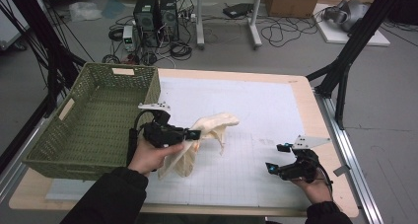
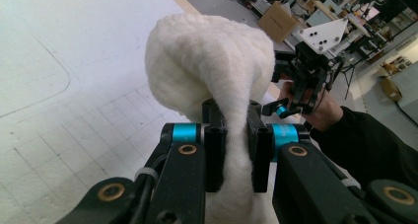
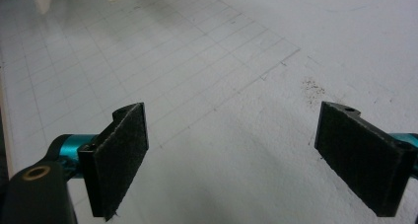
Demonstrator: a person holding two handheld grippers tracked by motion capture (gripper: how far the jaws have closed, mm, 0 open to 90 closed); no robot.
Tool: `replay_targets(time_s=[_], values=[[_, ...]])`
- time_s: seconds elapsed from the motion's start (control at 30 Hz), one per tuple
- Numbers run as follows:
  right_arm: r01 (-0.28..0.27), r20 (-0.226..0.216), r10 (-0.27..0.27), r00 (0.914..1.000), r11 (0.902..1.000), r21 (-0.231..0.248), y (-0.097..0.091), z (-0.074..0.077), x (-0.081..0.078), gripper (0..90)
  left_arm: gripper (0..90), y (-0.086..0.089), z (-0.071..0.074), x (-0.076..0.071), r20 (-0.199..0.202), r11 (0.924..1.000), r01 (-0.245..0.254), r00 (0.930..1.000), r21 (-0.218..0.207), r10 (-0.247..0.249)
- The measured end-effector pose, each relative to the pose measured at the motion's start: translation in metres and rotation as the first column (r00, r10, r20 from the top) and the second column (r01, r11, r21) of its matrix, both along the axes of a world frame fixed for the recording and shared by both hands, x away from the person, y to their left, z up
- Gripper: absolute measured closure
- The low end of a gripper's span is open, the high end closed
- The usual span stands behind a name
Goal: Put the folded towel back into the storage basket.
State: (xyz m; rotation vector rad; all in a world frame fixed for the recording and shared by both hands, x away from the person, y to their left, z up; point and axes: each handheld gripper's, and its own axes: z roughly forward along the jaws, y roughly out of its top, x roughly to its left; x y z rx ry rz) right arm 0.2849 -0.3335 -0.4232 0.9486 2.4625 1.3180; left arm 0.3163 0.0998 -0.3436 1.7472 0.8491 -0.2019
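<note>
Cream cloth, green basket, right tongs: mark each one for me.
cream cloth [image 2: 207, 61], left gripper view, on its bulging fold above the jaws
green basket [image 1: 118, 81], high view, on its far wall
right tongs [image 3: 231, 160], right gripper view, midway between the open pads

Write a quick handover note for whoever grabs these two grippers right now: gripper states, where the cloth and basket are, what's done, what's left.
Left gripper: shut on the cream cloth, lifted above the white mat, part hanging down.
Right gripper: open, holding nothing, low over the mat near the table's right edge.
Green woven basket: at the table's left, nothing visible inside.
Done: cloth picked up.
Left: probably carry it to the basket and release it there.
</note>
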Motion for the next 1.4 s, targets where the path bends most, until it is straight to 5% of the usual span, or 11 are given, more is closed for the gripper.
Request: replay_targets(time_s=[0.5, 0.8, 1.4], values=[[0.004, -0.003, -0.004, 1.0, 1.0, -0.005, 0.001, -0.001, 0.001, 12.2, 81.6, 0.008, 0.017, -0.002, 0.013, 1.0, -0.001, 0.9999, -0.01, 0.001], [0.004, 0.0, -0.004, 1.0, 1.0, -0.007, 0.002, -0.001, 0.001, 12.2, 81.6, 0.032, 0.046, -0.008, 0.055, 0.9989, -0.038, 0.9977, -0.026, 0.04], [0.004, -0.002, -0.005, 1.0, 0.9999, -0.015, 0.005, -0.002, 0.002, 12.2, 81.6, 0.09, 0.084, -0.014, 0.097, 0.9905, -0.128, 0.9865, -0.049, 0.133]])
